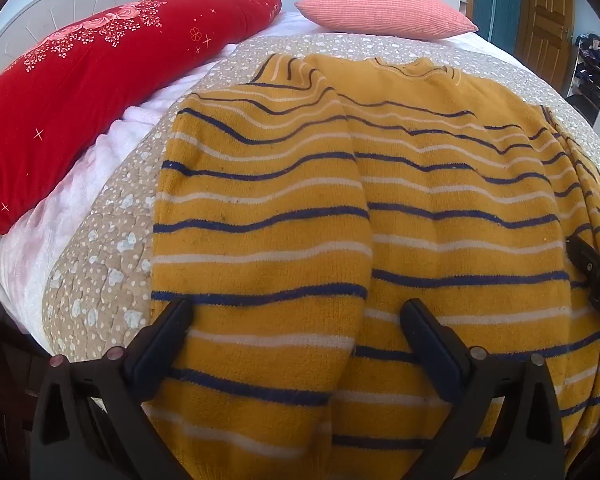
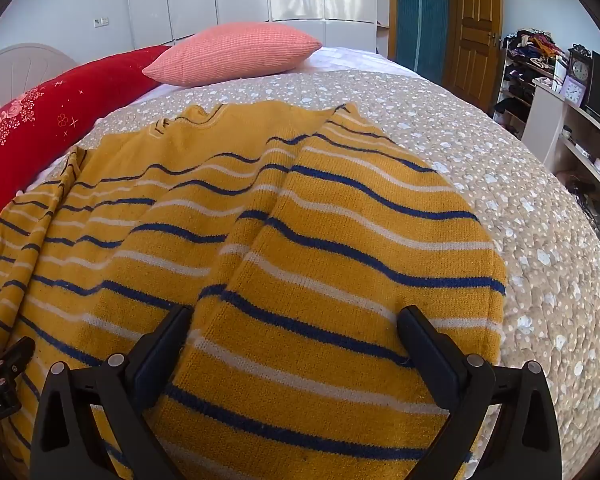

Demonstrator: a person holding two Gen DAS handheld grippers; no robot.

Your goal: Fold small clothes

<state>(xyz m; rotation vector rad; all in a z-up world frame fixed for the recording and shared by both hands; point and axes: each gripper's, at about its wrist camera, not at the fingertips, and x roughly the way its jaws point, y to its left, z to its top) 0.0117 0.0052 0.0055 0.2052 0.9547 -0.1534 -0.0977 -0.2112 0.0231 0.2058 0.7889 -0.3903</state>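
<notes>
A mustard-yellow knit sweater with navy and white stripes lies flat on the bed, collar at the far end, both sides folded inward. It also shows in the right wrist view. My left gripper is open, its fingers spread over the near part of the left folded panel. My right gripper is open, its fingers spread over the near part of the right folded panel. The right gripper's black body shows at the right edge of the left wrist view. The left gripper's body shows at the left edge of the right wrist view.
The sweater lies on a beige quilt with white dots. A long red pillow lies along the left. A pink cushion sits at the far end. Shelves, a clock and a TV stand at the right.
</notes>
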